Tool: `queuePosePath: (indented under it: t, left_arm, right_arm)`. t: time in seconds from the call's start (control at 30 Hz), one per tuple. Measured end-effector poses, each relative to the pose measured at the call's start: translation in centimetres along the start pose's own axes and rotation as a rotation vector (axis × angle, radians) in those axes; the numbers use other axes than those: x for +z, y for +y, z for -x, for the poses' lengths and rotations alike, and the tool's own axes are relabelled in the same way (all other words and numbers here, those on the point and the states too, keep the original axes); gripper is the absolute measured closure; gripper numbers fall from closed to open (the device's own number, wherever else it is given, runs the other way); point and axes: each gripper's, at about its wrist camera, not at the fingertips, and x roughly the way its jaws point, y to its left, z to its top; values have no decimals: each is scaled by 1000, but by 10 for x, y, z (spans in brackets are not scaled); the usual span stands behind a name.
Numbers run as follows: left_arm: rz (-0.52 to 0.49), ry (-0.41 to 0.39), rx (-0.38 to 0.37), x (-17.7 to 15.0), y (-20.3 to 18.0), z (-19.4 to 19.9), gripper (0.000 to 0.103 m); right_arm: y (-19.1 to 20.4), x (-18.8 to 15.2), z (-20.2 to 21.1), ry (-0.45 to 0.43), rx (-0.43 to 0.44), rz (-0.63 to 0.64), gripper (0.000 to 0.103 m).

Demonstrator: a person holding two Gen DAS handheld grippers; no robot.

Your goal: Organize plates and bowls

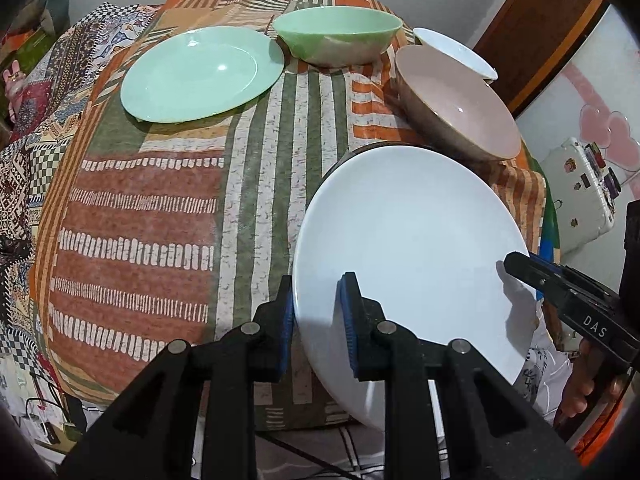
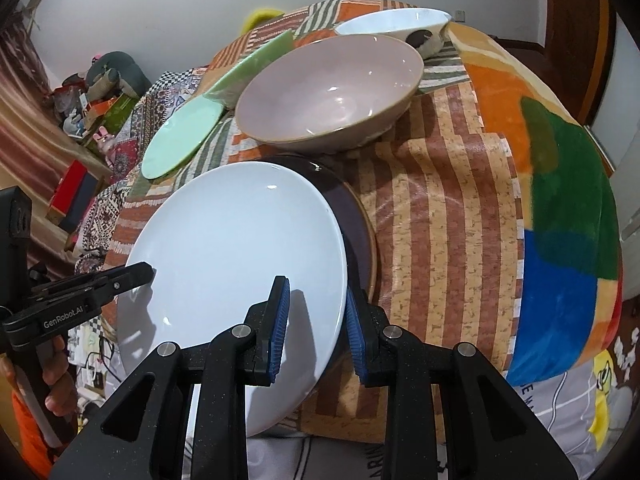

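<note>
A white plate (image 1: 408, 248) is tilted at the table's near edge, over a dark plate (image 2: 352, 216). My left gripper (image 1: 316, 312) has its fingers around the white plate's left rim, with a visible gap. My right gripper (image 2: 316, 320) has its fingers around the plate's right rim, also gapped; it shows in the left wrist view (image 1: 520, 264). The white plate (image 2: 240, 248) fills the right wrist view. A green plate (image 1: 200, 72), a green bowl (image 1: 336, 36), a pink bowl (image 1: 460, 100) and a white bowl (image 1: 456, 52) sit farther back.
The table (image 1: 160, 200) has a striped patchwork cloth. A coloured blanket (image 2: 560, 200) hangs at the right side. Cluttered boxes and toys (image 2: 92, 92) lie beyond the table's left. A white case (image 1: 580, 192) stands on the right.
</note>
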Motion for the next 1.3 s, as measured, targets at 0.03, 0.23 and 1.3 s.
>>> queuePosePath:
  t: [0.03, 0.23, 1.3]
  left_arm:
    - [1, 3, 0, 1, 0, -2, 81]
    - [9, 9, -4, 7, 1, -8, 80]
    - [-60, -112, 25, 22, -6, 25, 76]
  right_arm:
    - [-1, 1, -1, 1, -1, 0, 78]
    - [-3, 4, -2, -3, -3, 0, 78]
    - [0, 11, 24, -83, -92, 30, 68]
